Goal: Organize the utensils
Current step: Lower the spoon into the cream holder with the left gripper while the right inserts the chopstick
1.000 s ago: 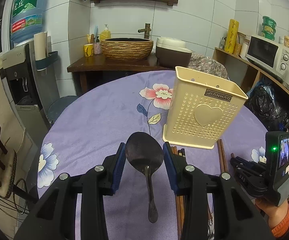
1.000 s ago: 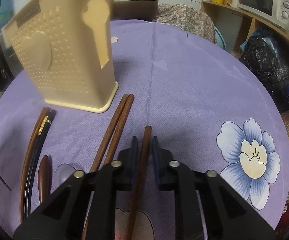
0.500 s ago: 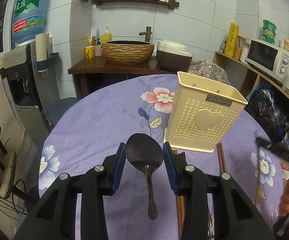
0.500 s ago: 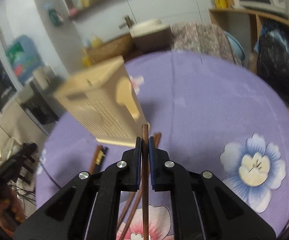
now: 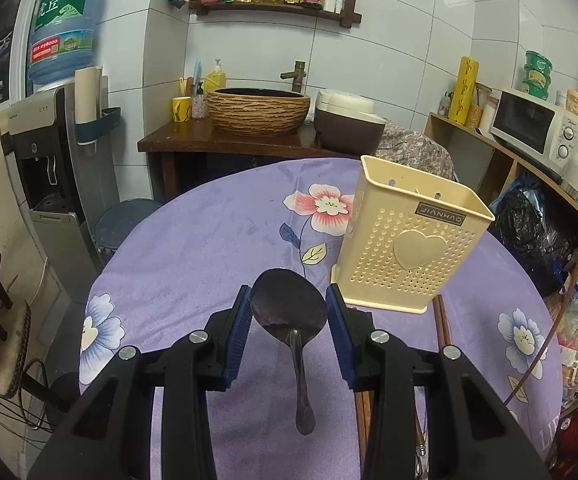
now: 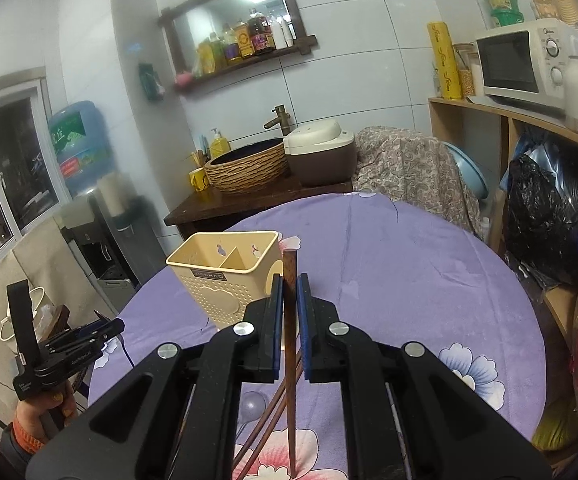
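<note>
My left gripper (image 5: 288, 308) is shut on the bowl of a dark spoon (image 5: 289, 312), held above the purple tablecloth, left of the cream perforated utensil holder (image 5: 409, 240). My right gripper (image 6: 287, 292) is shut on a brown wooden chopstick (image 6: 290, 344) and holds it up in the air, its tip near the right rim of the holder (image 6: 229, 276), which has two compartments. More chopsticks (image 6: 273, 404) lie on the cloth below it. They also show by the holder's base in the left wrist view (image 5: 443, 328). The left gripper shows at the left of the right wrist view (image 6: 69, 344).
The round table (image 5: 209, 240) has a purple flowered cloth. Behind it stand a wooden counter with a woven basin (image 5: 257, 110) and a rice cooker (image 5: 349, 124). A shelf with a microwave (image 5: 537, 124) is at the right, a water dispenser (image 5: 45, 152) at the left.
My right gripper has lifted the chopstick off the cloth and raised it toward the holder's top. My left gripper, with the spoon, has risen slightly.
</note>
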Action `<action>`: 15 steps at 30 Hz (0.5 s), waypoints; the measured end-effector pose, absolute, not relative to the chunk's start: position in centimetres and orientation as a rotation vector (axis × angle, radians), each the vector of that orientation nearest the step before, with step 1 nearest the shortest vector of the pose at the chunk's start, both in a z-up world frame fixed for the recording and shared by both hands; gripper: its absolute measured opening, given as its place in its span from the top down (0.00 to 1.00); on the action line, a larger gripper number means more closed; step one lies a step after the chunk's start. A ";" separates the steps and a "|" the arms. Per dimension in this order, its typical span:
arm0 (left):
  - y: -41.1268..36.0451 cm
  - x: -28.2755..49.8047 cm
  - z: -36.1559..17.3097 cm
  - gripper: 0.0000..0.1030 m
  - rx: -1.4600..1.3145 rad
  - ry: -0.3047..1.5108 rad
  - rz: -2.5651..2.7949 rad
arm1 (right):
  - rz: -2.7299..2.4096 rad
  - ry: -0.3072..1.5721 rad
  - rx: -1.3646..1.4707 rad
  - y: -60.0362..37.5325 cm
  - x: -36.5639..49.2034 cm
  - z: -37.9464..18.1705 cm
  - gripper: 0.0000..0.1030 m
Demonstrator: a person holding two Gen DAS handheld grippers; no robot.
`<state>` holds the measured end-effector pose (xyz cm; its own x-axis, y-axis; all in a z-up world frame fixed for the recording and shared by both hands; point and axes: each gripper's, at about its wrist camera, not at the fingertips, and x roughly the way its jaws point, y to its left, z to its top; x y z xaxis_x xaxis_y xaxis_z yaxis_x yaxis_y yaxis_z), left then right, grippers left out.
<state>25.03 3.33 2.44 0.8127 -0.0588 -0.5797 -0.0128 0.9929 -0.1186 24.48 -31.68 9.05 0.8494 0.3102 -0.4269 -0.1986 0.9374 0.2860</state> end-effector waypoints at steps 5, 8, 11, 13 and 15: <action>4.0 25.3 3.6 0.63 -0.131 0.603 -0.034 | 0.272 0.473 0.215 -31.7 24.4 9.6 0.92; 4.4 25.9 5.2 0.63 -0.145 0.588 -0.059 | 0.273 0.454 0.193 -31.5 24.6 10.8 0.92; 4.7 26.8 8.0 0.63 -0.174 0.556 -0.101 | 0.279 0.415 0.183 -31.4 25.1 13.3 0.92; 4.7 27.4 10.9 0.63 -0.187 0.515 -0.136 | 0.277 0.358 0.177 -31.3 25.5 15.9 0.92; 4.3 28.4 14.4 0.63 -0.201 0.454 -0.164 | 0.269 0.298 0.171 -31.0 26.0 18.4 0.92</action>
<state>28.36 4.31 14.38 0.8861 -0.2010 -0.4176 0.1116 0.9671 -0.2286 26.00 -30.97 18.42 0.9207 0.2852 -0.2663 -0.2351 0.9502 0.2047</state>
